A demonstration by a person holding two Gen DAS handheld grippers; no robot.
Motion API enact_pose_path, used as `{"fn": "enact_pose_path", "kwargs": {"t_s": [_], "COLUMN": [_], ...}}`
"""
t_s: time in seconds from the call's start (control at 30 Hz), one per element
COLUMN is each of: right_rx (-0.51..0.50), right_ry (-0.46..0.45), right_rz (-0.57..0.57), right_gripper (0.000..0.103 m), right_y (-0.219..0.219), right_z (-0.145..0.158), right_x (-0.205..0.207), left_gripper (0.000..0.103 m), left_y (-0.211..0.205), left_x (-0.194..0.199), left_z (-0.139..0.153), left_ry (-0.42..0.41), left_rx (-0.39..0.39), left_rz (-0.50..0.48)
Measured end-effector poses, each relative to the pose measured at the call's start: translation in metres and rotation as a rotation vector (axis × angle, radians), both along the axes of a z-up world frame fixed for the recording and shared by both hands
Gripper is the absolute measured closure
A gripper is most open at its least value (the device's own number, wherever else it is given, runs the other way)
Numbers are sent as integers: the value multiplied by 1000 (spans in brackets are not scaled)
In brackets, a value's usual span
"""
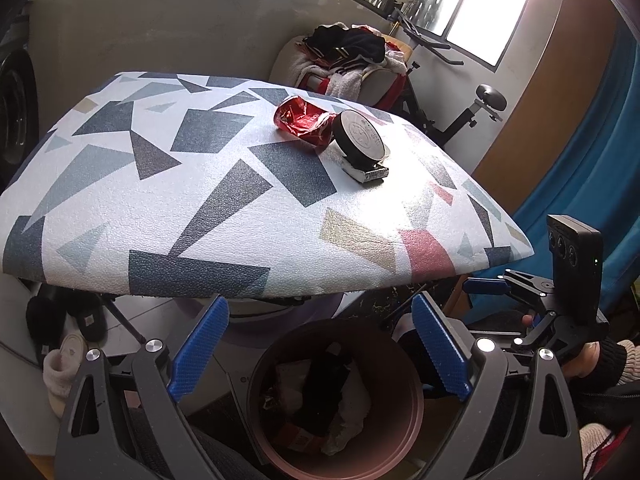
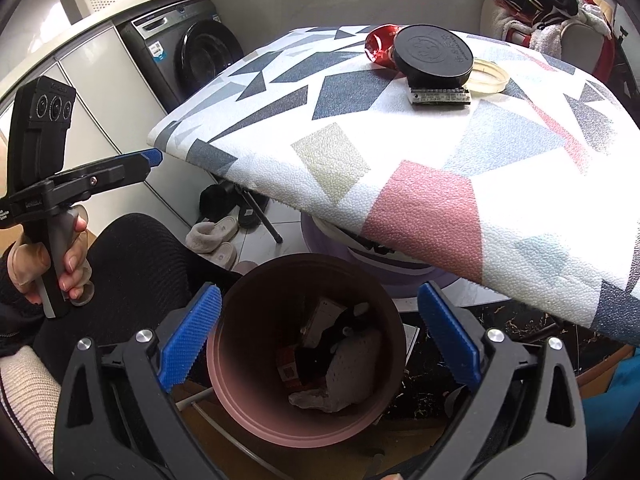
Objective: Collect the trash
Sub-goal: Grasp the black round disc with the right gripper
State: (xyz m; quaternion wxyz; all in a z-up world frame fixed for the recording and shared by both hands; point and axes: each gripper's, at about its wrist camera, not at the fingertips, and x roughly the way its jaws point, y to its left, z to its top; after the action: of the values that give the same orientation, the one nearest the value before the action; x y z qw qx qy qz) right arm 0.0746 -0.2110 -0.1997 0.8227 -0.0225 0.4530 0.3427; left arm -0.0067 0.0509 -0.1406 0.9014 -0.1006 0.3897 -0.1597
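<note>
Both grippers, left (image 1: 320, 344) and right (image 2: 320, 336), gape empty over the bin (image 2: 248, 408); next, fetch the crushed red can (image 1: 306, 122) from the table above it.

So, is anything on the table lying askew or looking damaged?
Yes. The black round lid sits tilted, propped on a small white block rather than flat on the table. Behind it, the red can is crushed and lies on its side. A clear ring lies flat beside the lid.

We see right gripper (image 2: 320, 336) jaws wide, empty | above bin (image 2: 256, 408) holding trash (image 2: 348, 368) | black lid (image 2: 432, 56) on table (image 2: 400, 184)
</note>
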Motion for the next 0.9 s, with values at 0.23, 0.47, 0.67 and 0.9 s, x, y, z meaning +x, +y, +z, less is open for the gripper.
{"fn": "enact_pose_path", "kwargs": {"t_s": [0.23,0.47,0.67,0.9], "right_rx": [-49,-38,-35,-58], "right_ry": [-104,-194,-159,-153], "right_rz": [-58,-130,-176,-164], "right_gripper": [6,6,6,6], "right_y": [-7,-4,17,45], "right_z": [23,48,43,37], "right_x": [36,105,171,220], "left_gripper": [11,6,6,6], "left_y": [3,10,13,19], "left_x": [26,64,84,98], "left_z": [20,27,25,17], "left_ry": [-34,-23,-43,-53], "left_rx": [-9,-13,-9,-17], "left_rz": [16,24,35,57]}}
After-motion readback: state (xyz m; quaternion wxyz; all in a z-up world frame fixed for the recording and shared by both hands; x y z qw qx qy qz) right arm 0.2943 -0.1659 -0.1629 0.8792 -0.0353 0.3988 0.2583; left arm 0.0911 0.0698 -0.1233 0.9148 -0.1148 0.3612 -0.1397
